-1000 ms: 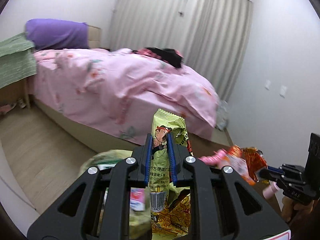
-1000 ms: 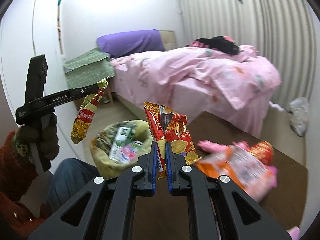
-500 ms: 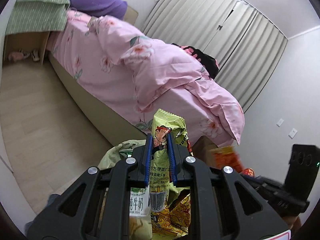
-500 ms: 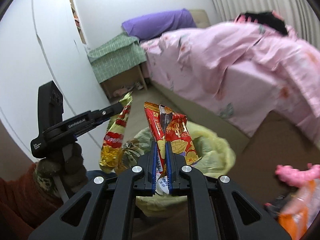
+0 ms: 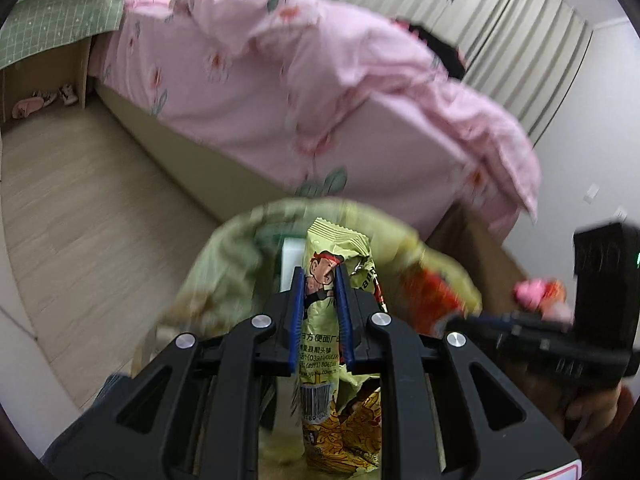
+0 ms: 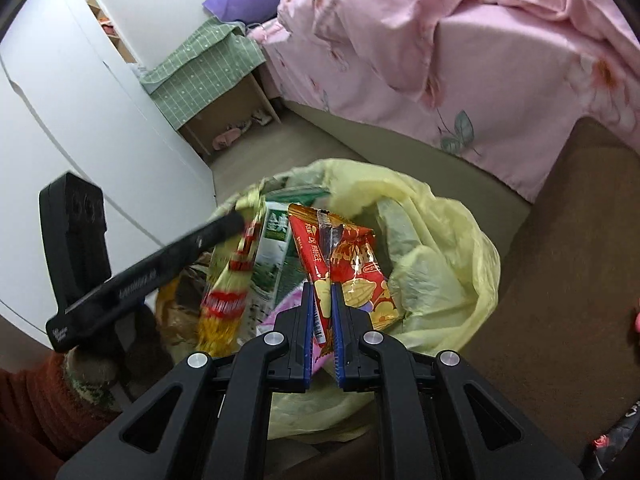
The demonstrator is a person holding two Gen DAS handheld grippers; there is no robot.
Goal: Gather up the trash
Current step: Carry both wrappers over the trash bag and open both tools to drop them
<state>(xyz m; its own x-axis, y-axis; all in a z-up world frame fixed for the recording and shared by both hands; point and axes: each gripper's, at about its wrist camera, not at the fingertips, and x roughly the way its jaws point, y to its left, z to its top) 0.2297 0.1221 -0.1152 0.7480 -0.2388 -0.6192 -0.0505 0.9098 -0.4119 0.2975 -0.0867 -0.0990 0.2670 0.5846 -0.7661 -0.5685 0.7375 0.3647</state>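
Both grippers hung over the yellow trash bag (image 6: 440, 240), each clamped on a wrapper so a release would drop it inside. Left gripper (image 5: 322, 280) pinched the green noodle packet (image 5: 332, 252) upright; right gripper (image 6: 321, 296) pinched the red snack wrapper (image 6: 352, 256). A milk carton (image 6: 272, 252) already lay in the bag beside the pink bed (image 6: 480, 60).
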